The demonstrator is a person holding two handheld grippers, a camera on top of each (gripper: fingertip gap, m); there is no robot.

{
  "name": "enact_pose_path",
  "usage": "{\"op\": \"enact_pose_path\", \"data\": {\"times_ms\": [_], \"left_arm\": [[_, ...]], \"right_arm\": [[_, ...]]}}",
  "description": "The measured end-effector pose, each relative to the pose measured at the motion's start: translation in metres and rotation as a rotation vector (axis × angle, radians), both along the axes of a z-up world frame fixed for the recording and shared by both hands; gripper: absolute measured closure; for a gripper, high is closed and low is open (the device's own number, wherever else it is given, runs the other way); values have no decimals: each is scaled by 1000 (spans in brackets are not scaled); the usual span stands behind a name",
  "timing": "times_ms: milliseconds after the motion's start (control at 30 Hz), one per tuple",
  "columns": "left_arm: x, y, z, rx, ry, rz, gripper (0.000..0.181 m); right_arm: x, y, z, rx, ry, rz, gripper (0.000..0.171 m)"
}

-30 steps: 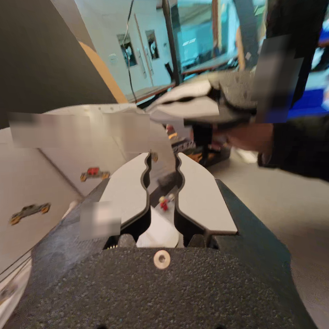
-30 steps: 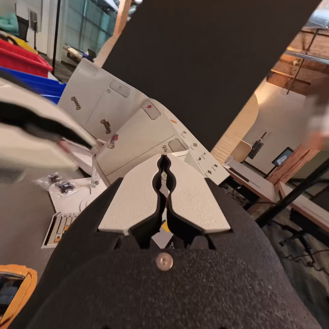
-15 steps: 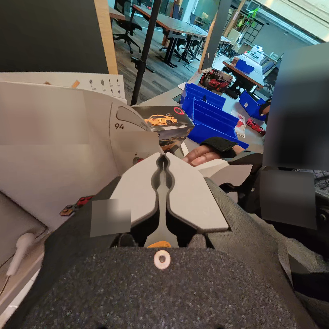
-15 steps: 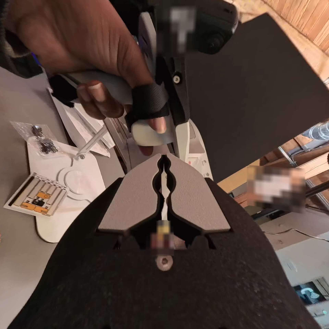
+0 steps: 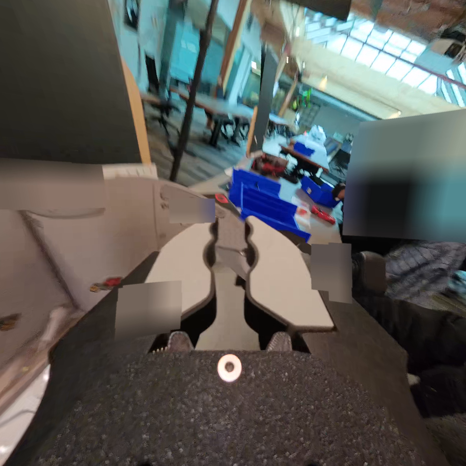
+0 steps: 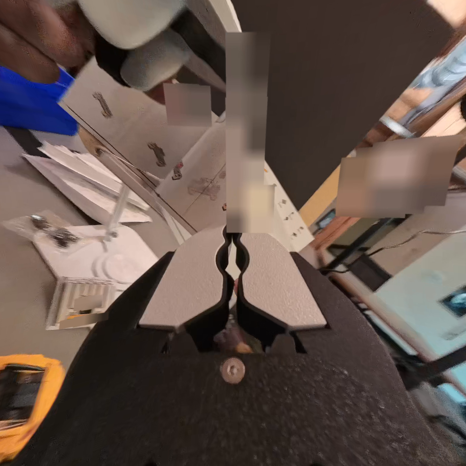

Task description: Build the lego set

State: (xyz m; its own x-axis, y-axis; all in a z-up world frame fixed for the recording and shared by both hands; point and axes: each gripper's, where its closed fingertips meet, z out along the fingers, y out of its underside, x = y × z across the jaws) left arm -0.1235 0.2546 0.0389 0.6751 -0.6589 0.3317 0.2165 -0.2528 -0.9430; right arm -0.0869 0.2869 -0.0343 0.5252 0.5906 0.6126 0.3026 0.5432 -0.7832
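The left gripper (image 5: pixel 229 227) stands with a clear gap between its fingers and nothing in it, beside the open instruction booklet (image 5: pixel 75 247), whose page curls up at its left. The right gripper (image 6: pixel 232 233) is nearly closed, a thin slit between the tips, empty, just in front of the booklet. Left of the booklet lie a clear bag of dark lego pieces (image 6: pixel 48 232) and a sticker sheet (image 6: pixel 80 302) on the grey table (image 6: pixel 30 264).

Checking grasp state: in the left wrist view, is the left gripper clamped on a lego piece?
No. The left gripper stands open with a clear gap between its fingers, and only the blurred instruction booklet shows beyond them.
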Motion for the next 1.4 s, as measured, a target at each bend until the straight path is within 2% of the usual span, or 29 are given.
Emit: {"op": "enact_pose_path", "data": {"times_ms": [33,100,167,300,433,533,567,600,800,933,1167,1300,1400], "left_arm": [[-12,-4,6,65,45,47,157],[-45,-4,-6,147,256,194,158],[-76,1,-42,131,505,310,158],[-93,14,-111,76,785,364,150],[-107,37,-120,145,1010,490,156],[-107,47,-133,71,1073,466,161],[-108,48,-135,64,1084,467,172],[-109,49,-135,68,1084,473,176],[-115,46,-118,152,967,542,176],[-116,42,-114,170,897,535,176],[-114,39,-114,203,960,514,177],[-119,33,-104,203,814,534,177],[-126,25,-94,214,650,565,177]], "right_arm": [[-1,-3,2,-58,15,32,171],[2,-6,8,-128,39,63,171],[4,-9,13,-235,62,111,171],[4,-10,21,-453,86,197,171],[8,1,21,-540,63,189,171],[13,9,15,-626,66,207,171],[14,11,14,-656,74,220,171],[16,15,13,-691,84,230,171],[23,34,7,-851,153,277,171],[24,36,5,-868,152,280,171],[23,32,10,-840,132,281,171],[13,14,18,-807,106,324,171],[-8,-14,28,-802,76,413,171]]}}
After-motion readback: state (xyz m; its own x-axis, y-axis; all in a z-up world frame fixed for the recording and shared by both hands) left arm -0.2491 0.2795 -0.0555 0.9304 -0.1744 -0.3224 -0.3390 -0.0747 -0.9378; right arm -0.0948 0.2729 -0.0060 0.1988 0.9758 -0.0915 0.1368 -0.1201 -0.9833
